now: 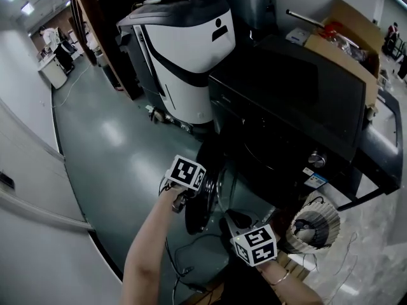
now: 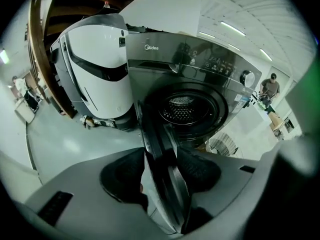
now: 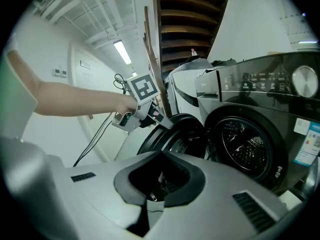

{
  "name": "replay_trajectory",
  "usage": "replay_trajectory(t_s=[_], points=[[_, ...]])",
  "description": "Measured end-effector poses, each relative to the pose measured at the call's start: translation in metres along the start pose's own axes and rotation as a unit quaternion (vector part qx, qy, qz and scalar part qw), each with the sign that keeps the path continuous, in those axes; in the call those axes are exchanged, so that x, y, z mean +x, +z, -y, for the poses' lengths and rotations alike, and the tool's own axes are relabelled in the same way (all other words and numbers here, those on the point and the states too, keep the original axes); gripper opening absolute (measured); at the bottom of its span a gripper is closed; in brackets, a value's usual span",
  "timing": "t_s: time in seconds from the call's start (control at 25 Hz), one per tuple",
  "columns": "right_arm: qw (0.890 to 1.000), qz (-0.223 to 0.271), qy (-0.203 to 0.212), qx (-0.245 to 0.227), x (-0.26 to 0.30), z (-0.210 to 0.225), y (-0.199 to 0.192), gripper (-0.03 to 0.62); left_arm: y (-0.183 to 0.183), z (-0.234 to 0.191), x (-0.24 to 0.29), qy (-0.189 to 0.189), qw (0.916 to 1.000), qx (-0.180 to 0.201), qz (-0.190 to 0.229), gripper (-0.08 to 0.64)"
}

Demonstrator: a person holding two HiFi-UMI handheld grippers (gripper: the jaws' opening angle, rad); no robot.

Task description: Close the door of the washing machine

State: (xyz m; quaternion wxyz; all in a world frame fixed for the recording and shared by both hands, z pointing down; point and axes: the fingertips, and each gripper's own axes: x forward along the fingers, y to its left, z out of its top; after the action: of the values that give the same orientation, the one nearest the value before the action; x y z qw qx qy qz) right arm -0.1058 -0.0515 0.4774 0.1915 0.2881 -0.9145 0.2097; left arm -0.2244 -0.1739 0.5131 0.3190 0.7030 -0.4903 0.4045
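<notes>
- Although the door (image 2: 154, 129) of the washing machine (image 1: 292, 100) stands wide open, swung out to the left of the round opening below the front edge of the washer's top, a hold on it is already made.
- The left gripper (image 2: 160, 170) is clamped on the door's free rim; its two dark pads press on either face of the rim, which runs up between them in the left gripper view.
- Seen from the head view, that gripper sits out past the front left corner of the washer's top, with the person's bare forearm behind it.
- The right gripper (image 3: 160, 176) has its jaws drawn together on nothing. It hangs low in front of the machine, pointing at the open door and the drum (image 3: 245, 151).
- The drum's perforated steel shows fully through the opening, so nothing of the closing swing looks done.
- Judged from this, the task is at its start: the grasp is done, and what is left is to swing the door rightward toward the front panel and press it until it latches.
- A white appliance (image 1: 184, 56) stands just beyond the left edge of the washer's top, behind the door, and seems clear of the swing.
</notes>
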Motion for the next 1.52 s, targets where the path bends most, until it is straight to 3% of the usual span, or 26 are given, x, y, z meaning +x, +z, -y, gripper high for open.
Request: replay_trajectory(t_s=[0.24, 0.8, 1.16, 1.52], points=[[0.999, -0.022, -0.038, 0.013, -0.030, 0.010, -0.043, 0.009, 0.011, 0.032, 0.010, 0.004, 0.9989, -0.043, 0.016, 0.232], [0.995, -0.071, -0.063, 0.024, -0.034, 0.030, -0.104, 0.133, 0.045, 0.090, 0.037, 0.026, 0.9902, -0.124, 0.058, 0.242], [0.988, -0.100, -0.118, 0.009, -0.021, 0.077, -0.123, 0.169, 0.068, 0.113, 0.055, 0.040, 0.9814, -0.168, 0.084, 0.249], [0.975, -0.136, -0.177, -0.009, -0.019, 0.134, -0.127, 0.147, 0.083, 0.127, 0.064, 0.047, 0.9732, -0.200, 0.104, 0.250]])
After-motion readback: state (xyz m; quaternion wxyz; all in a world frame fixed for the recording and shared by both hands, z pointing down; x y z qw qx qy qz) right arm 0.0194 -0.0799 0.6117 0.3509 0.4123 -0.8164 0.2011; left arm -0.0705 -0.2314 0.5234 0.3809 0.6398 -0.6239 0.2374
